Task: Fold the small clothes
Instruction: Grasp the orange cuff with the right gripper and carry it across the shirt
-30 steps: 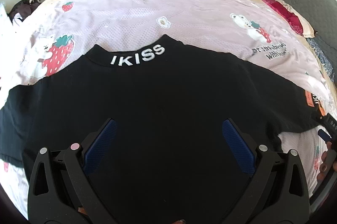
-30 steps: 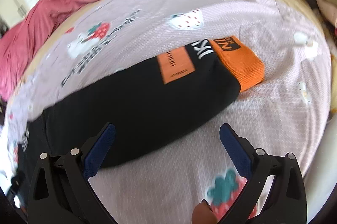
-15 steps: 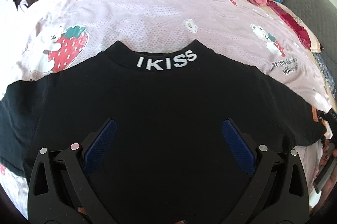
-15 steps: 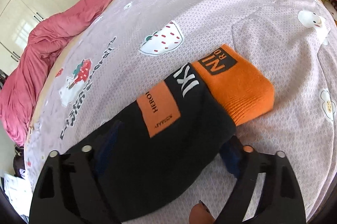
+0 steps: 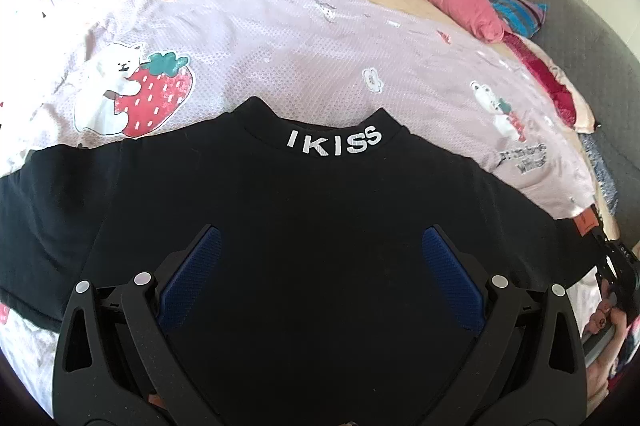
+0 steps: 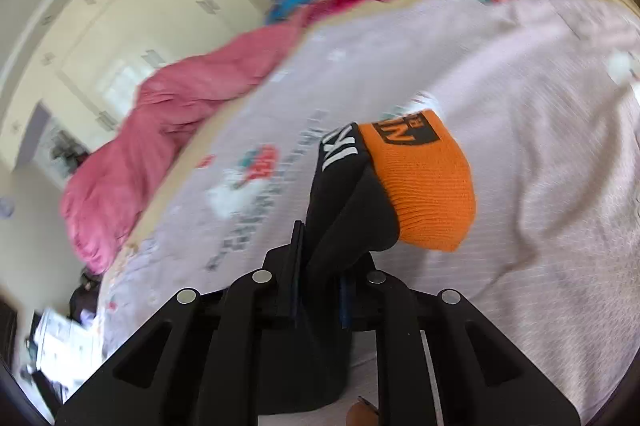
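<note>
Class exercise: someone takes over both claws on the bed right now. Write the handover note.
Right claw: closing on the black sleeve just behind its orange cuff, fabric pinched between the pads.
Left claw: open, empty, over the black top.
Top lies flat on the lilac sheet, IKISS collar away from you.
Done: sleeve gripped.
Left: every fold.

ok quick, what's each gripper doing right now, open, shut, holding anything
Left gripper: open, jaws wide over the black shirt, gripping nothing.
Right gripper: jaws closing on the shirt's black sleeve, just behind its orange cuff.
</note>
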`<action>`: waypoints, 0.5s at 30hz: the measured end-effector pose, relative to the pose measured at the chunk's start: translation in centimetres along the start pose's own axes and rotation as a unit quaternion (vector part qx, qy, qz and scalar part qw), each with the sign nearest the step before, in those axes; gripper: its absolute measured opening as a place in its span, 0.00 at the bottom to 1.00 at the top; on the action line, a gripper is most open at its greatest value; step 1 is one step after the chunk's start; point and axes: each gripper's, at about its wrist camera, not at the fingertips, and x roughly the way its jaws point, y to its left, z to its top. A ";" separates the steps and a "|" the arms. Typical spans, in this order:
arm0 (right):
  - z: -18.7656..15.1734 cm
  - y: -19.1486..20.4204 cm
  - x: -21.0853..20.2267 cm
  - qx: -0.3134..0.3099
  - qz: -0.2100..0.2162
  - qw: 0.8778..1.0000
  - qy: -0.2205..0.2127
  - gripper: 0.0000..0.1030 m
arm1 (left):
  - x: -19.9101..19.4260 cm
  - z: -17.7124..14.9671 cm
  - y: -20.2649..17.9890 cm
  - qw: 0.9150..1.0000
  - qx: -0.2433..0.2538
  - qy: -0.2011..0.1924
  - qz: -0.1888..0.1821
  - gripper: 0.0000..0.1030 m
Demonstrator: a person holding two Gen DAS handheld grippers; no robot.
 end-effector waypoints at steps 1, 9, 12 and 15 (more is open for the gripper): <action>-0.1 0.7 -0.4 -0.012 0.007 1.000 -0.003 0.12 | -0.1 0.1 0.2 1.000 -0.001 -0.001 -0.001 0.92; -2.1 8.0 -2.7 -0.108 0.066 0.992 -0.010 0.12 | -1.1 0.1 2.4 0.999 -0.023 -0.002 -0.035 0.92; -3.4 10.8 -2.9 -0.136 0.086 0.987 -0.002 0.12 | -1.8 0.1 3.5 0.999 -0.033 -0.010 -0.035 0.92; -5.0 13.5 -3.1 -0.162 0.105 0.981 0.009 0.12 | -2.4 0.1 4.9 0.998 -0.046 -0.020 -0.035 0.92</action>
